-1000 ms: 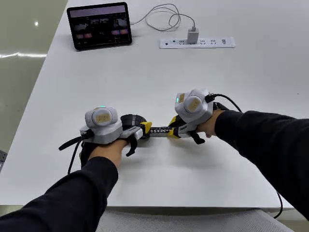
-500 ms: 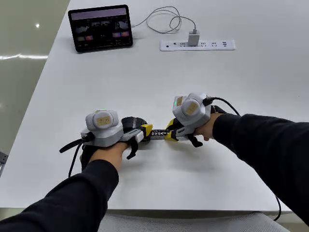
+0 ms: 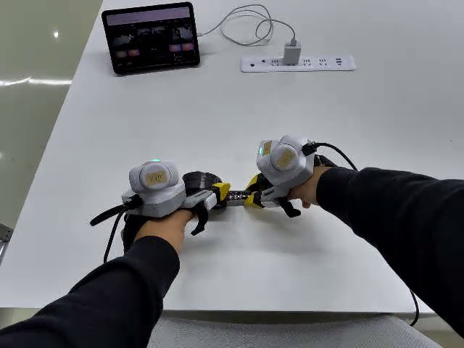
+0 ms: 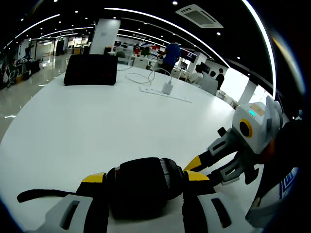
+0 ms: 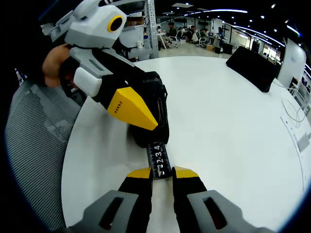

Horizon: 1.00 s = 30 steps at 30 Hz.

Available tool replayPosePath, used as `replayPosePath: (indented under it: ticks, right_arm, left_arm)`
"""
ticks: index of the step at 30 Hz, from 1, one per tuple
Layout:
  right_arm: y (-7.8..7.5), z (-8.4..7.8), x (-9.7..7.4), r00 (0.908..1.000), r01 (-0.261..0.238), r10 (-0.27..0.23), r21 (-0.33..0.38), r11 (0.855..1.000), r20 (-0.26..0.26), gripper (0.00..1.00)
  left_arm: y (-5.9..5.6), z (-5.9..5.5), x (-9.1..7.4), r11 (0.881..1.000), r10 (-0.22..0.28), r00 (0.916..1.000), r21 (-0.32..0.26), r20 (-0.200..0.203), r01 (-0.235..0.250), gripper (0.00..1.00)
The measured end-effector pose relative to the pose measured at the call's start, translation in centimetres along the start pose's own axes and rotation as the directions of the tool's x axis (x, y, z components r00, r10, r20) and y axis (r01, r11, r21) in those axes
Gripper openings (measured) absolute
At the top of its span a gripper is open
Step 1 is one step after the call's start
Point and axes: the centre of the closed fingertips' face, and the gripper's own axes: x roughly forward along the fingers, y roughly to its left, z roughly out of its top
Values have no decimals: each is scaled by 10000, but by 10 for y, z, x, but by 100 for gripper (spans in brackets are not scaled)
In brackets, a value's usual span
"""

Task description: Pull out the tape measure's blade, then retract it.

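Head view: black round hard-shelled tape measure case on white tabletop, near front edge and left of centre. Clamped across its flanks by yellow-tipped left gripper, both pads snug against the shell in left gripper view. Just beside it, right gripper closed flat on a short run of dark printed steel blade, drawn out only a little way from the case mouth.

Case: probably rigid and dense for its size, so safe to squeeze firmly at the flanks; rounded shell likely to roll or twist if held loosely. Blade: likely thin, springy, slick and keen at the edges, under pull from the return spring. Best pinched flat near its end and eased back under tension to avoid a whipping snap.

Readable on blade in right gripper view: numerals 2, 3, 4. Small dark lettering on left gripper's yellow tip, too small to read. Black tablet near far left corner, screen text illegible.
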Motion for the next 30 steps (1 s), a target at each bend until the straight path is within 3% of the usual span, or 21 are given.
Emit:
replayPosePath:
  ticks: [30]
  right_arm:
    - [4, 13, 11, 9995, -299, 298, -223, 9993, -80, 11]
  left_arm:
    - [0, 0, -1, 9999, 5, 10000, -119, 8, -5, 57]
